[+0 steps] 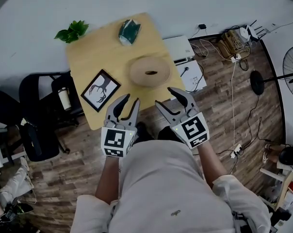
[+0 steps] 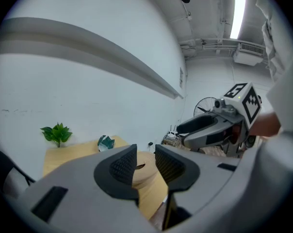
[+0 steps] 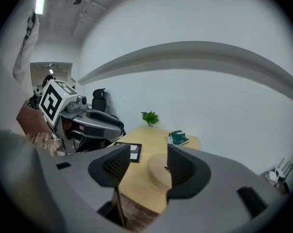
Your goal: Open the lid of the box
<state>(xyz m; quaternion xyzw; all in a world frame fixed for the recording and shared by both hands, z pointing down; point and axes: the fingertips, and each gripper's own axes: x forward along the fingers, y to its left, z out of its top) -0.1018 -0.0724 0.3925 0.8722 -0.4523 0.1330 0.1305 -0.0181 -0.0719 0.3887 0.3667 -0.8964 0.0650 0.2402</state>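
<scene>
A round tan box (image 1: 149,71) with its lid on sits near the front right of the wooden table (image 1: 93,57); the lid has a small dark slot in its middle. My left gripper (image 1: 128,102) hovers at the table's front edge, left of the box, jaws apart and empty. Just in front of the box, my right gripper (image 1: 166,97) is held wide open and holds nothing. Neither touches the box. The box (image 2: 145,174) shows beyond the left gripper (image 2: 145,153), and the box (image 3: 158,171) lies beyond the right gripper (image 3: 149,152).
A black-framed picture (image 1: 100,90) lies at the table's front left. A dark green packet (image 1: 129,31) sits at the back, a small plant (image 1: 73,31) at the back left corner. White boxes (image 1: 187,64) and cables lie on the floor to the right, black chairs (image 1: 37,115) to the left.
</scene>
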